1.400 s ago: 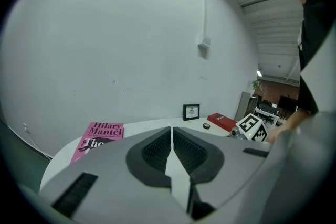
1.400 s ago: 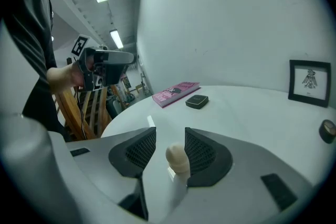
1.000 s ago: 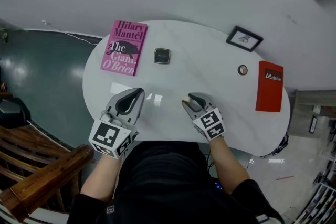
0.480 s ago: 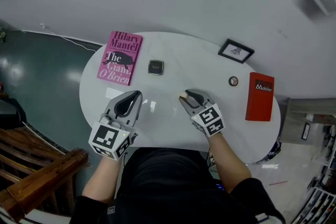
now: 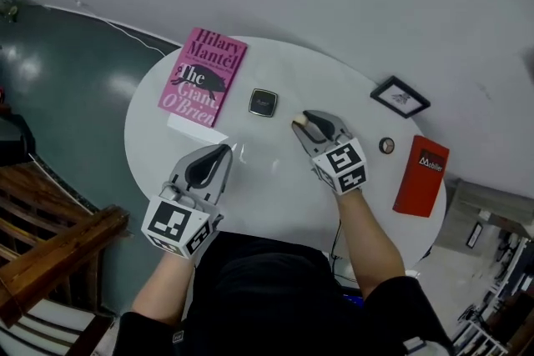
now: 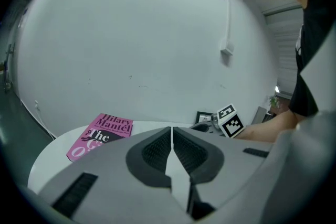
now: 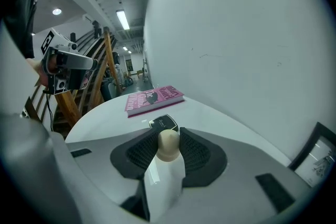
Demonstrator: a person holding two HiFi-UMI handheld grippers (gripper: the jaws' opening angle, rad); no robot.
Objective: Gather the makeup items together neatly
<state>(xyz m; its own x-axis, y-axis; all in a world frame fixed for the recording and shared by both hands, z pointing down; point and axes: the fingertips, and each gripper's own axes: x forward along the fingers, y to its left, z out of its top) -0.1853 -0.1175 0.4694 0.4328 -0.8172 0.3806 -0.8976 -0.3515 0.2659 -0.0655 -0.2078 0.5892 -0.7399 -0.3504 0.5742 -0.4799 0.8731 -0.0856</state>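
Right claw [image 5: 307, 122] — clamped on a beige-capped tube [image 7: 168, 155] — had carried it toward the black compact [image 5: 262, 102]; gathering looked underway. Left claw [image 5: 219, 156] stayed closed, empty.

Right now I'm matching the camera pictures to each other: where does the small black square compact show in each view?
Head view: small black square compact, mid-table, just right of the pink paperback book.
Left gripper view: not visible.
Right gripper view: compact at centre, just beyond the cream-capped white bottle, nearer than the book.
Shared landmark: the pink book, in all three views.
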